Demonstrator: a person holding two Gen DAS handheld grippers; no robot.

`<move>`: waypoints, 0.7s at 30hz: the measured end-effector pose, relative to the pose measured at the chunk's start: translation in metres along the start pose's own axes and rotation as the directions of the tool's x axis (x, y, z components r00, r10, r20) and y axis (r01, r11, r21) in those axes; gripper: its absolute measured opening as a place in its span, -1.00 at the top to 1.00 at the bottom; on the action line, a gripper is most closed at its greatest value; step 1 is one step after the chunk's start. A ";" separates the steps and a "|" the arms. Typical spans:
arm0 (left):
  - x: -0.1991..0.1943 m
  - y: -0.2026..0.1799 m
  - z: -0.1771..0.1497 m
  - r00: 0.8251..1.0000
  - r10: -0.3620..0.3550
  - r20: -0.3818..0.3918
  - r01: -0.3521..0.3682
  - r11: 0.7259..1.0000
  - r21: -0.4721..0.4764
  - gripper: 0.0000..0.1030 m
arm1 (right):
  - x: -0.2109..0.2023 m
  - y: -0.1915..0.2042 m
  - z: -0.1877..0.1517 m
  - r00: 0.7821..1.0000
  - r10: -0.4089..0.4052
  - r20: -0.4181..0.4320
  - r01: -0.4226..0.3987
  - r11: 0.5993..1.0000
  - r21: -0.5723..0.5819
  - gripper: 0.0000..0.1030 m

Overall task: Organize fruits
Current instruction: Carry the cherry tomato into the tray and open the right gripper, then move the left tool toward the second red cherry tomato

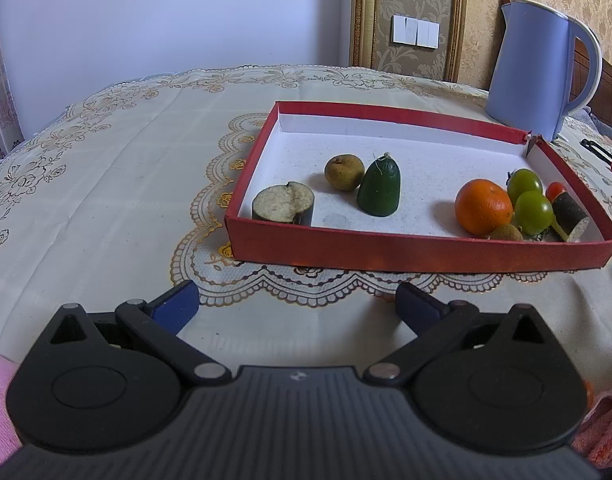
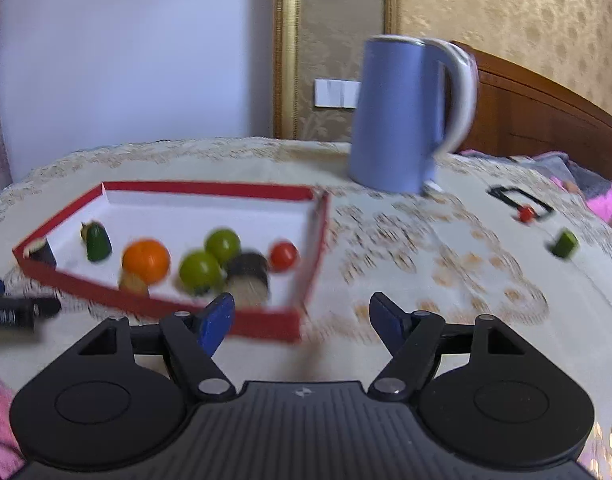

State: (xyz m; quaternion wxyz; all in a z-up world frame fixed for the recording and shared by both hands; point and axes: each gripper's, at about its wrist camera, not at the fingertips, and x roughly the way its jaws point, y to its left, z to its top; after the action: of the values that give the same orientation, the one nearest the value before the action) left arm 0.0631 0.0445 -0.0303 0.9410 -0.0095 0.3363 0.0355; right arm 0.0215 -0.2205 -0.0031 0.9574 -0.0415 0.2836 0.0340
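Observation:
A red box (image 1: 385, 258) with a white inside lies on the table. It holds an eggplant slice (image 1: 282, 204), a brown fruit (image 1: 343, 172), a dark green piece (image 1: 379, 189), an orange (image 1: 483, 206), two green fruits (image 1: 531, 212), a small red tomato (image 1: 555, 189) and another eggplant piece (image 1: 571, 216). My left gripper (image 1: 296, 302) is open and empty in front of the box. My right gripper (image 2: 302, 318) is open and empty at the box's near right corner (image 2: 266, 322). A green piece (image 2: 565, 243) and a small red fruit (image 2: 526, 213) lie on the cloth to the right.
A blue kettle (image 1: 539, 64) stands behind the box; it also shows in the right wrist view (image 2: 401, 116). A black frame-like object (image 2: 517, 198) lies by the small red fruit. The lace tablecloth (image 1: 106, 184) covers the table. The left gripper's edge (image 2: 10, 308) shows at left.

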 end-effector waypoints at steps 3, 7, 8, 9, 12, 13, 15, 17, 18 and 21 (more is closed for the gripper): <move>0.000 0.000 0.000 1.000 0.000 0.001 0.000 1.000 -0.001 -1.00 | -0.003 -0.009 -0.016 1.000 -0.020 -0.008 0.020 0.999 0.029 -0.45; -0.012 -0.003 -0.001 1.000 -0.016 -0.010 0.016 1.000 -0.010 -1.00 | 0.003 -0.025 -0.017 0.999 -0.014 -0.045 0.019 0.992 0.125 -0.46; -0.019 -0.005 -0.001 0.999 -0.049 -0.004 0.049 0.999 -0.014 -1.00 | 0.005 -0.028 -0.018 0.998 -0.016 -0.062 0.024 0.990 0.141 -0.46; -0.027 -0.009 -0.002 0.996 -0.084 -0.001 0.084 0.996 -0.022 -1.00 | 0.008 -0.031 -0.018 0.997 -0.008 -0.082 0.021 0.987 0.159 -0.48; -0.049 -0.023 -0.002 0.986 -0.168 0.000 0.168 0.986 -0.017 -1.00 | 0.008 -0.034 -0.020 0.997 0.012 -0.082 0.003 0.984 0.180 -0.51; -0.054 -0.030 -0.003 0.982 -0.187 -0.003 0.187 0.982 0.000 -1.00 | 0.009 -0.033 -0.020 0.996 0.013 -0.084 0.003 0.984 0.178 -0.53; -0.062 -0.044 -0.006 0.979 -0.206 -0.004 0.206 0.978 0.037 -1.00 | 0.010 -0.032 -0.019 0.996 0.018 -0.089 -0.003 0.986 0.169 -0.59; -0.065 -0.056 -0.009 0.978 -0.207 -0.018 0.207 0.976 0.067 -1.00 | 0.010 -0.030 -0.019 0.995 0.014 -0.094 0.001 0.987 0.159 -0.61; -0.064 -0.061 -0.011 0.979 -0.202 -0.030 0.204 0.976 0.076 -1.00 | 0.011 -0.030 -0.019 0.995 0.013 -0.096 0.002 0.988 0.155 -0.61; -0.060 -0.071 -0.016 0.981 -0.183 -0.057 0.187 0.979 0.081 -1.00 | 0.011 -0.030 -0.020 0.995 0.011 -0.097 0.004 0.988 0.152 -0.62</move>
State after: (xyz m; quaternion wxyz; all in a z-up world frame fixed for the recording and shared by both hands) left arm 0.0115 -0.0303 -0.0052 0.9312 -0.0012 0.3583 -0.0670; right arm 0.0226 -0.2522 -0.0235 0.9428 0.0305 0.3319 0.0119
